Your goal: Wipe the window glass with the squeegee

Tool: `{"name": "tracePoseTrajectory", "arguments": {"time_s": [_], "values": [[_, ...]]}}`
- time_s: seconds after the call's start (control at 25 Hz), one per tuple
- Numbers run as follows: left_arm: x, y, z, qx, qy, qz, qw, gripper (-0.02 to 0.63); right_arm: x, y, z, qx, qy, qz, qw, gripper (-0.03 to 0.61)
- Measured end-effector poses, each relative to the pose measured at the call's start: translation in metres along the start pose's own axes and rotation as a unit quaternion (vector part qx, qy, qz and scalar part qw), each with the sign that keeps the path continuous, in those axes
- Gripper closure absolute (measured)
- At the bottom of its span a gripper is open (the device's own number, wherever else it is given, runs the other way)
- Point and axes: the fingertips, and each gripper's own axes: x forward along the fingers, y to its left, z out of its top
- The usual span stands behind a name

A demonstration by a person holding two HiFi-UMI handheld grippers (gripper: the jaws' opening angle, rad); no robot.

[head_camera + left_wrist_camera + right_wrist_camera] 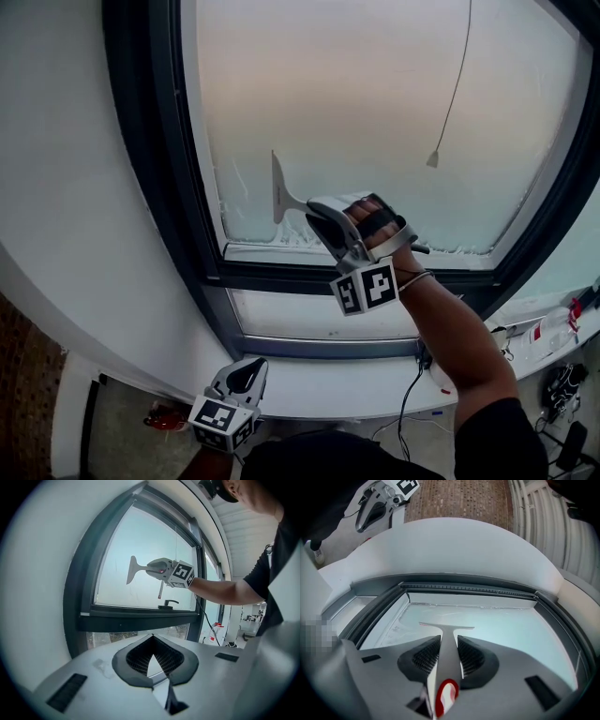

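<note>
The white squeegee is held by its handle in my right gripper, which is shut on it. Its blade stands upright against the lower left part of the frosted window glass. In the right gripper view the handle runs between the pads and the blade lies across the pane. My left gripper hangs low in front of the sill, shut and empty, its tips meeting. From there I see the squeegee raised on the glass.
A thin blind cord with a small weight hangs before the pane on the right. White residue lines the glass's bottom edge. A dark window handle sits on the lower frame. Cables and bottles lie on the sill at right.
</note>
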Motion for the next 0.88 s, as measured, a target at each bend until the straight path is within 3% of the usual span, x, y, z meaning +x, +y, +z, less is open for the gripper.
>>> {"name": "tracePoseTrajectory", "arguments": {"time_s": [0.88], "values": [[0.044,-0.055,0.008,0.018,0.013,-0.052,0.9984,0.612,-0.087,0.000,-0.089,-0.031,0.077,-0.014,0.996,0.476]]}}
